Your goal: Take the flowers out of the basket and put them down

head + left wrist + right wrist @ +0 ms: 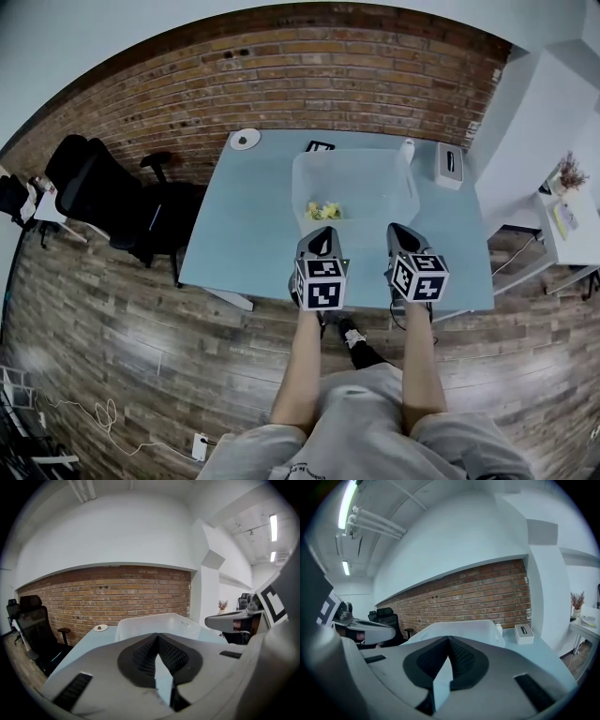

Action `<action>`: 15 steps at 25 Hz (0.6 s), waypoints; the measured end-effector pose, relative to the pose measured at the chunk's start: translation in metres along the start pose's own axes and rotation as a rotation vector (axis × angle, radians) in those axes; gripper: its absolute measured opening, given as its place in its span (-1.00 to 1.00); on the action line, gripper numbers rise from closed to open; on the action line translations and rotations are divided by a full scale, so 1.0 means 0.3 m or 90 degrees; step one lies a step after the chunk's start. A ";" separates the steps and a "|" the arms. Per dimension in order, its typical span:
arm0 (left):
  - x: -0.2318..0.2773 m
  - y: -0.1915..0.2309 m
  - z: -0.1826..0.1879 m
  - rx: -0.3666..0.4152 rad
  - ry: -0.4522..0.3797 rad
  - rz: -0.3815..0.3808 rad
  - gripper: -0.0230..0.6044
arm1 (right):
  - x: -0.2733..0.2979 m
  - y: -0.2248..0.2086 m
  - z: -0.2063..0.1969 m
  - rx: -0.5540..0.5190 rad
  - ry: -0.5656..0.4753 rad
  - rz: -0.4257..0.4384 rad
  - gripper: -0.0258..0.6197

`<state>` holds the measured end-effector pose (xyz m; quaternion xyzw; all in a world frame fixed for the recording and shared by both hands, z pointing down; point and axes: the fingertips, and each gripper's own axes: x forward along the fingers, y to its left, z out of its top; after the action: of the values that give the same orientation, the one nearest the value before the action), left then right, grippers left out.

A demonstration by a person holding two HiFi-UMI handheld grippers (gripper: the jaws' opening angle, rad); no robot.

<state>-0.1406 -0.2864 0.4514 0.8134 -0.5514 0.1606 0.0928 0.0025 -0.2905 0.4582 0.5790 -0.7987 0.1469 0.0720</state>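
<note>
A translucent white basket [300,183] stands in the middle of the pale blue table [244,234]. Yellow flowers [324,211] lie on its bottom near the front wall. My left gripper [319,236] hovers at the basket's near left corner, and my right gripper [401,231] at its near right corner, both over the table's front part. Each is empty, its jaws closed together at the tips. In the left gripper view the gripper [157,637] points at the basket [150,623]. The right gripper [449,639] also faces the basket [461,627]. The flowers are hidden in both gripper views.
A white tissue box [449,165] and a small white bottle [408,147] sit at the table's far right. A round dish [246,139] and a black marker card [320,146] lie along the far edge. A black office chair [103,192] stands left, white furniture [562,216] right.
</note>
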 end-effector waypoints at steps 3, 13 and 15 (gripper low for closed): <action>0.052 0.049 0.020 0.007 0.017 0.000 -0.87 | 0.085 0.009 0.046 -0.041 0.021 0.016 -0.86; 0.223 0.194 0.012 0.001 0.059 0.021 -0.87 | 0.383 0.060 0.143 -0.162 0.081 0.143 -0.86; 0.241 0.206 -0.010 0.008 0.075 0.019 -0.87 | 0.431 0.059 0.120 -0.178 0.108 0.159 -0.86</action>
<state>-0.1736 -0.3713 0.4791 0.7948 -0.5559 0.2134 0.1175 -0.0535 -0.4139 0.4585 0.4457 -0.8678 0.0908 0.2003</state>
